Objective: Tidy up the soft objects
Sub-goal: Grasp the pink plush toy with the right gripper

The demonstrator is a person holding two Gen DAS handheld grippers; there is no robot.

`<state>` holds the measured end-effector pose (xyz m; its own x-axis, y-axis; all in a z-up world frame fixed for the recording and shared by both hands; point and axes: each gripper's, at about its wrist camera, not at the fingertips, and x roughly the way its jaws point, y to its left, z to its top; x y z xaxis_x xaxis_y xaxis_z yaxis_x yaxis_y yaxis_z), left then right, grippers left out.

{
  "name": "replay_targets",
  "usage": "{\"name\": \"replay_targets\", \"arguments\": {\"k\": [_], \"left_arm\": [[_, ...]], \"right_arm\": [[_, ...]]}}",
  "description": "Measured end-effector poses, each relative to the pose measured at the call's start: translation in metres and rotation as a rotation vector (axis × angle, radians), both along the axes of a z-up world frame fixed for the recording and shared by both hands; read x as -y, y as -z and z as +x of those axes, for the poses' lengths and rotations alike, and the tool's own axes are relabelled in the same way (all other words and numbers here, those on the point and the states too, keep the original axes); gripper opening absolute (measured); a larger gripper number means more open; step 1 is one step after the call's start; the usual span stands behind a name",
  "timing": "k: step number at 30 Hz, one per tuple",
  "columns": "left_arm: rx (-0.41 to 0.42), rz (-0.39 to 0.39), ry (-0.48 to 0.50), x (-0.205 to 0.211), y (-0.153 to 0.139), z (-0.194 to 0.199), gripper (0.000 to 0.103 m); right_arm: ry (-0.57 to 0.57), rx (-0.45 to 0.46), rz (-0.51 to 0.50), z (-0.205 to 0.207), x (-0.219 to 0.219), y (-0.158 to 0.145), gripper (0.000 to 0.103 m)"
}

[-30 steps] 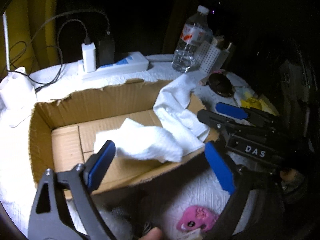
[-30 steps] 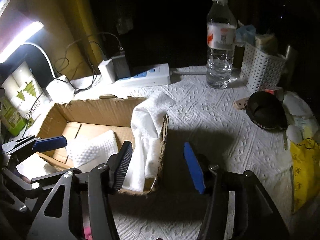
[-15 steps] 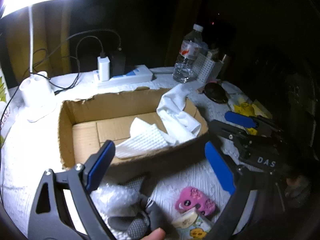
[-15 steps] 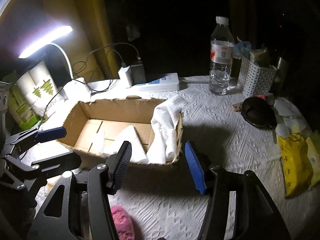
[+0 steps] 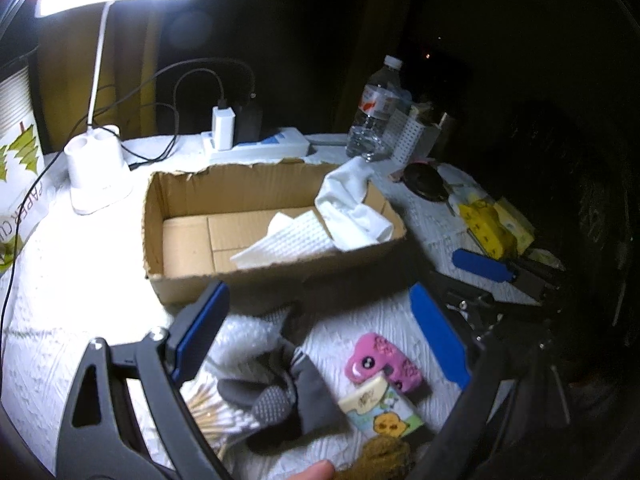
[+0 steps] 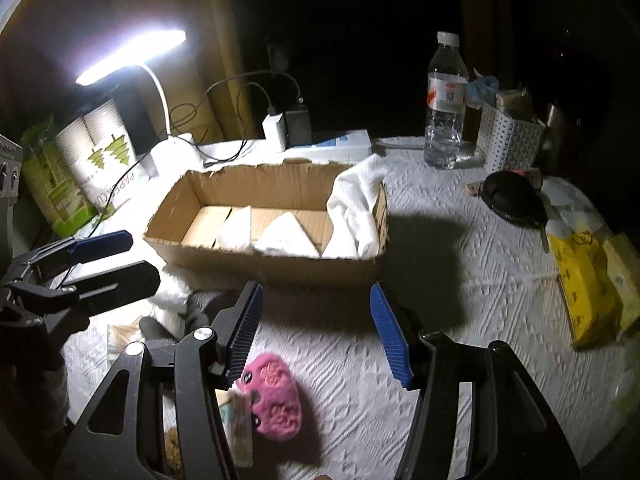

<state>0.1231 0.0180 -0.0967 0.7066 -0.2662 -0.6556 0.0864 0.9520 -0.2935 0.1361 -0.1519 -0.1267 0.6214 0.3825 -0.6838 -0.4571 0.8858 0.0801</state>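
Left wrist view: left gripper [image 5: 320, 328] and right gripper [image 6: 316, 334] are held wide apart, empty, before cardboard box [image 5: 256, 280].

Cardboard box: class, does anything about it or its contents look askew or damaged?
Yes. The box has ragged, torn top edges, and a white cloth hangs over its right-end wall instead of lying fully inside.

Left gripper [image 5: 320, 332] and right gripper [image 6: 316, 332] gape, apparently empty, tilted downward.
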Motion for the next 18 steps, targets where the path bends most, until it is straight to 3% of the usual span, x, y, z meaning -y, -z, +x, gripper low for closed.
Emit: {"name": "replay_targets", "arguments": {"k": [18], "left_arm": [[-0.022,0.010,0.003,0.011,0.019,-0.040,0.093]], "right_arm": [[-0.010,-0.059,-0.008,-0.037,0.004,0.038,0.059]]}}
